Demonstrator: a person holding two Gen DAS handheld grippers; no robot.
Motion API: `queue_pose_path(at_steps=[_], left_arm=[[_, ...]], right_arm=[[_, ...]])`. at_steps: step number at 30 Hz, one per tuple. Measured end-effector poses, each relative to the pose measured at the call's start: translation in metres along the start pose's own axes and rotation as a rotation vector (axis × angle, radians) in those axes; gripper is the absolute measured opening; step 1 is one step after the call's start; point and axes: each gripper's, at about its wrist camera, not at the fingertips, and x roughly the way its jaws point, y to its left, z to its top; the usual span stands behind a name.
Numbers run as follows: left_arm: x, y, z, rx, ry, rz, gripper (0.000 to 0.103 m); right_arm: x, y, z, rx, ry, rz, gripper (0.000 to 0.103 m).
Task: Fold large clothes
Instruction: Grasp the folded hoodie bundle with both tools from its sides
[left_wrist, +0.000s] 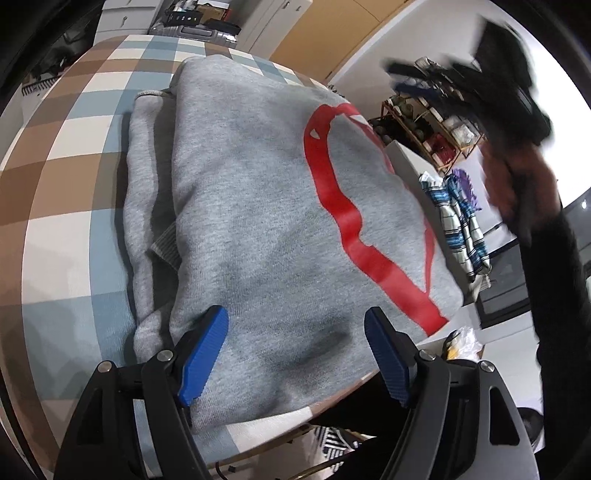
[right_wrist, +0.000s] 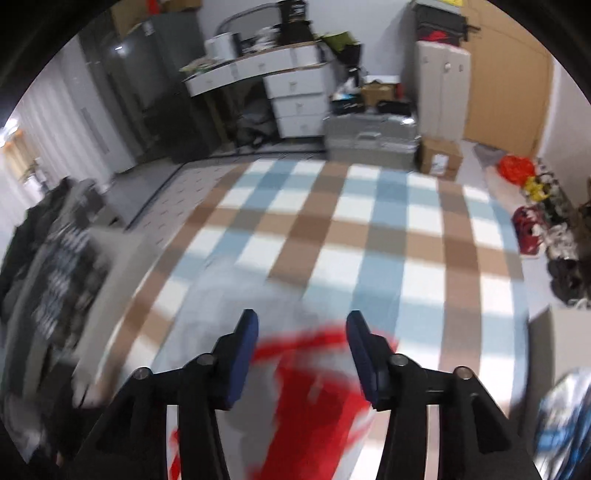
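Observation:
A grey sweatshirt with a red print (left_wrist: 266, 206) lies folded into a thick rectangle on the checked table (left_wrist: 62, 192). A ribbed cuff (left_wrist: 164, 245) pokes out at its left side. My left gripper (left_wrist: 295, 347) is open and empty, just above the sweatshirt's near edge. My right gripper (right_wrist: 301, 350) is open and empty, raised above the sweatshirt (right_wrist: 303, 398), which is blurred below it. In the left wrist view the right gripper (left_wrist: 491, 85) shows as a dark blur at the upper right, held in a hand.
A striped blue and white cloth (left_wrist: 461, 218) hangs beyond the table's right edge. A shelf of items (left_wrist: 424, 129) stands behind it. In the right wrist view, drawers (right_wrist: 295, 92), a suitcase (right_wrist: 369, 136) and a cardboard box (right_wrist: 439, 158) stand past the table's far edge.

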Motion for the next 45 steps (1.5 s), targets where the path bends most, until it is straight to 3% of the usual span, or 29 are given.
queue_pose_path(at_steps=[3, 6, 8, 9, 11, 14, 16, 21, 23, 24, 26, 28, 33, 36, 39, 42, 45], left_arm=[[-0.025, -0.001, 0.003, -0.041, -0.072, -0.142, 0.072], [-0.044, -0.011, 0.01, 0.005, -0.137, -0.159, 0.072], [-0.045, -0.014, 0.021, 0.025, -0.154, -0.136, 0.072], [-0.038, -0.01, 0.028, 0.022, -0.135, -0.106, 0.072], [-0.024, 0.009, 0.037, -0.06, -0.116, -0.043, 0.072], [0.009, 0.041, 0.037, -0.178, -0.004, 0.106, 0.072], [0.01, 0.049, 0.035, -0.206, -0.013, 0.121, 0.08], [-0.005, 0.054, 0.037, -0.254, -0.001, 0.093, 0.08], [-0.018, 0.055, 0.042, -0.233, -0.025, 0.123, 0.08], [-0.023, 0.056, 0.047, -0.225, -0.04, 0.147, 0.08], [-0.026, 0.062, 0.051, -0.227, -0.041, 0.183, 0.08], [-0.016, 0.076, 0.06, -0.243, 0.02, 0.21, 0.08], [0.023, 0.083, 0.072, -0.24, 0.218, 0.16, 0.08], [0.036, 0.083, 0.08, -0.253, 0.248, 0.13, 0.09], [0.043, 0.087, 0.088, -0.284, 0.27, 0.081, 0.1], [0.051, 0.085, 0.096, -0.285, 0.289, 0.055, 0.102], [0.059, 0.077, 0.106, -0.243, 0.302, 0.031, 0.101]], right_arm=[[-0.012, 0.018, -0.043, -0.007, 0.045, 0.073, 0.053], [-0.008, 0.028, -0.082, 0.029, 0.117, 0.159, 0.058], [0.002, 0.024, -0.104, 0.123, 0.155, 0.264, 0.062], [0.006, 0.021, -0.114, 0.158, 0.131, 0.28, 0.064], [0.007, 0.015, -0.118, 0.191, 0.089, 0.314, 0.066], [0.019, -0.007, -0.125, 0.363, 0.077, 0.429, 0.067], [0.028, -0.014, -0.128, 0.406, 0.065, 0.487, 0.067], [0.008, -0.018, -0.127, 0.431, -0.003, 0.515, 0.068], [-0.013, -0.033, -0.128, 0.457, -0.105, 0.507, 0.086], [-0.023, -0.043, -0.129, 0.459, -0.165, 0.458, 0.103], [-0.03, -0.058, -0.129, 0.451, -0.197, 0.325, 0.103], [-0.016, -0.07, -0.128, 0.46, -0.128, 0.298, 0.103], [0.029, -0.082, -0.131, 0.475, 0.041, 0.365, 0.103], [0.053, -0.076, -0.135, 0.458, 0.121, 0.425, 0.103], [0.063, -0.071, -0.133, 0.452, 0.146, 0.414, 0.103], [0.075, -0.065, -0.133, 0.45, 0.179, 0.502, 0.103], [0.08, -0.064, -0.136, 0.454, 0.183, 0.535, 0.103]])
